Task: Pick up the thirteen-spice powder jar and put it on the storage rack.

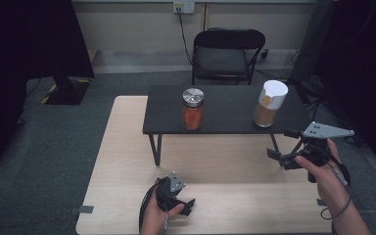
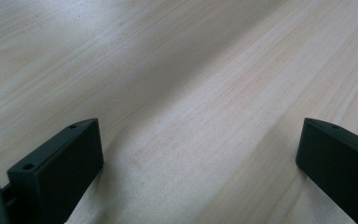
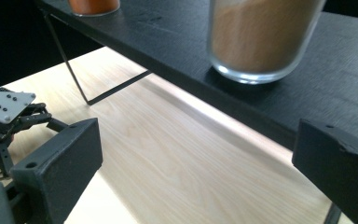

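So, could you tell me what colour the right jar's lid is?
White lid, clearest in the high view.

In the right gripper view the top edge is cutting off the tan-filled jar (image 3: 261,37) above its base, hiding its lid, and the orange jar (image 3: 93,5) is showing just a sliver of its bottom. The high view's bottom edge is cropping both forearms. The left gripper (image 1: 188,205) is showing its fingers too small and dark to judge.

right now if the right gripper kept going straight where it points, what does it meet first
Probably the clear glass jar of brown powder with a white lid on the black shelf; the open right gripper aims at its base, though the shelf edge might come first.
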`<state>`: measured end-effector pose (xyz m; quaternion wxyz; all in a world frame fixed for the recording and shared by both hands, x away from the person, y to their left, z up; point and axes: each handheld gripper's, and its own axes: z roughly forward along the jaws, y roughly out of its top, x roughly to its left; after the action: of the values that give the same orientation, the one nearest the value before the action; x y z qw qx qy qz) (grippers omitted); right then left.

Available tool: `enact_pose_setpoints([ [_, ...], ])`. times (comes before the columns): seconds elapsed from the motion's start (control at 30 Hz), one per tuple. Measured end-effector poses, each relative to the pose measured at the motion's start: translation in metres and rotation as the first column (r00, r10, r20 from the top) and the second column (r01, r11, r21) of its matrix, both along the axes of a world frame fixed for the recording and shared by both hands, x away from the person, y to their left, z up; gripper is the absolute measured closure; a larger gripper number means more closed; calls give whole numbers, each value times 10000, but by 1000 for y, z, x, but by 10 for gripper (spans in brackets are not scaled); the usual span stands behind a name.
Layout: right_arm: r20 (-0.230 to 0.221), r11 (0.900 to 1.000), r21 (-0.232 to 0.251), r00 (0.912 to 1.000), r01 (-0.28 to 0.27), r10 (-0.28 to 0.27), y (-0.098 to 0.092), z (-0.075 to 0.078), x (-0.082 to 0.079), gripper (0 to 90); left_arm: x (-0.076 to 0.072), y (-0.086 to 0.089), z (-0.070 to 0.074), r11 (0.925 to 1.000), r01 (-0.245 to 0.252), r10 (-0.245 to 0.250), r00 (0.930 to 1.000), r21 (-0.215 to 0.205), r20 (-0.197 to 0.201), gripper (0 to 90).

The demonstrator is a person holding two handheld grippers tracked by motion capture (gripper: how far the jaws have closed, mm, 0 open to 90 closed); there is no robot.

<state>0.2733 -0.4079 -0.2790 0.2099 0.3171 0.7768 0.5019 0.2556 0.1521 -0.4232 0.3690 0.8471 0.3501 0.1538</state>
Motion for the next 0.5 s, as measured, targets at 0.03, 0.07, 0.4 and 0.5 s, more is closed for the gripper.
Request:
enact_pose_setpoints([
  [0.03, 17, 10000, 22, 10000, 17, -17, 0, -2, -1, 6, 0, 0, 0, 10000, 0, 0, 10000, -1, 1, 0],
  [0.07, 25, 10000, 20, 10000, 10, -10, 0, -3, -2, 6, 0, 0, 0, 10000, 1, -1, 10000, 0, 1, 0],
  [0.4, -172, 9998, 192, 9998, -63, 66, -2, -25, -5, 7, 0, 0, 0, 10000, -2, 2, 10000, -5, 0, 0],
  [0.5, -164, 9995, 307, 9998, -65, 70, -3, -31, -6, 6, 0, 0, 0, 10000, -1, 1, 10000, -3, 0, 0],
])
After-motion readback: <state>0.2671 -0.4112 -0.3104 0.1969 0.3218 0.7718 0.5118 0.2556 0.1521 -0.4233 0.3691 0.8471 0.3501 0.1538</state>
